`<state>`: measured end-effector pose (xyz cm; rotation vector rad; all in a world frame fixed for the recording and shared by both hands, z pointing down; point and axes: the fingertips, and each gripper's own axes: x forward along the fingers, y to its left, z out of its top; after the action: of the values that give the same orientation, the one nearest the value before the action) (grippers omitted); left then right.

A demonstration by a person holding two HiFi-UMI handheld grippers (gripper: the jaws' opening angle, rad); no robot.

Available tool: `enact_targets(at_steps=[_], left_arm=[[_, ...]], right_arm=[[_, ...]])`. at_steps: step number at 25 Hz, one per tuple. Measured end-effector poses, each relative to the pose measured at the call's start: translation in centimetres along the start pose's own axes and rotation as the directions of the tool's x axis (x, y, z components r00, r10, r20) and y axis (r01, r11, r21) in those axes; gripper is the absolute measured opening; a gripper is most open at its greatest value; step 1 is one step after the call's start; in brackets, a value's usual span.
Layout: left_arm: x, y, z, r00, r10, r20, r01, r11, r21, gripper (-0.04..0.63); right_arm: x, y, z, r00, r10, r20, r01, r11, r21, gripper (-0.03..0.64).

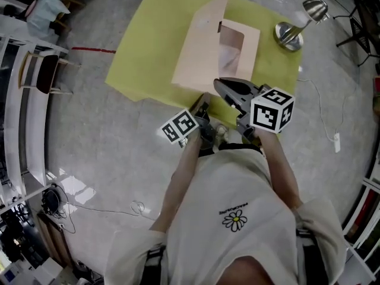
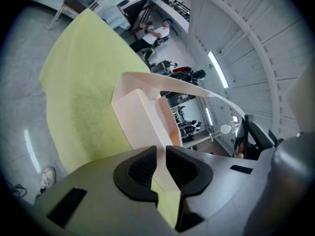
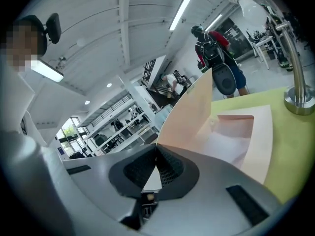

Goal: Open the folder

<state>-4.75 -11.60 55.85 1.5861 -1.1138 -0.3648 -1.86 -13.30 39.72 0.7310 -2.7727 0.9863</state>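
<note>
A pale pink folder (image 1: pixel 240 55) lies on a yellow-green cloth (image 1: pixel 142 58). Its front cover (image 1: pixel 202 52) stands raised, and paper shows through the window cut in the lower panel. My right gripper (image 1: pixel 222 88) is shut on the near edge of the raised cover (image 3: pixel 189 112), which runs straight into its pads (image 3: pixel 156 163). My left gripper (image 1: pixel 203 104) sits at the folder's near edge. Its jaws (image 2: pixel 161 156) stand close together around the lower panel (image 2: pixel 142 114), with a strip of cloth (image 2: pixel 167 203) also between them.
A metal desk lamp (image 1: pixel 291 31) stands at the cloth's far right corner, close to the folder (image 3: pixel 295 97). A chair (image 1: pixel 41 73) and shelving stand at the left, and cables cross the grey floor on both sides. People are far off in the room.
</note>
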Motion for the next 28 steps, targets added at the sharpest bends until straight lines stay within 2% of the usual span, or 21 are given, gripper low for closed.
enact_targets(at_steps=[2, 5, 10, 16, 22, 28], left_arm=[[-1.4, -0.3, 1.2, 1.000, -0.010, 0.027, 0.009, 0.998, 0.055, 0.066], [-3.4, -0.2, 3.8, 0.993, -0.010, 0.116, -0.003, 0.993, 0.115, 0.029], [-7.0, 0.6, 7.6, 0.963, 0.037, 0.268, -0.082, 0.984, 0.158, 0.014], [-11.8, 3.5, 10.3, 0.909, 0.113, 0.401, -0.150, 0.987, 0.062, 0.014], [-16.1, 6.7, 11.2, 0.869, 0.216, 0.445, -0.224, 0.974, -0.036, 0.014], [-17.8, 8.6, 11.7, 0.835, 0.272, 0.478, -0.272, 0.960, -0.071, 0.014]], right_arm=[[0.7, 0.5, 0.4, 1.000, 0.008, -0.002, -0.008, 1.000, -0.007, 0.012], [1.9, 0.6, 0.9, 0.999, 0.034, -0.006, -0.034, 0.999, -0.009, 0.012], [4.0, 1.1, 1.6, 0.997, 0.081, -0.018, -0.081, 0.996, -0.023, 0.012], [8.5, 3.4, 2.6, 0.992, 0.123, -0.036, -0.125, 0.991, -0.052, 0.012], [16.3, 6.5, 3.3, 0.982, 0.159, -0.104, -0.166, 0.984, -0.066, 0.014], [21.5, 5.8, 2.7, 0.978, 0.135, -0.161, -0.149, 0.986, -0.076, 0.014]])
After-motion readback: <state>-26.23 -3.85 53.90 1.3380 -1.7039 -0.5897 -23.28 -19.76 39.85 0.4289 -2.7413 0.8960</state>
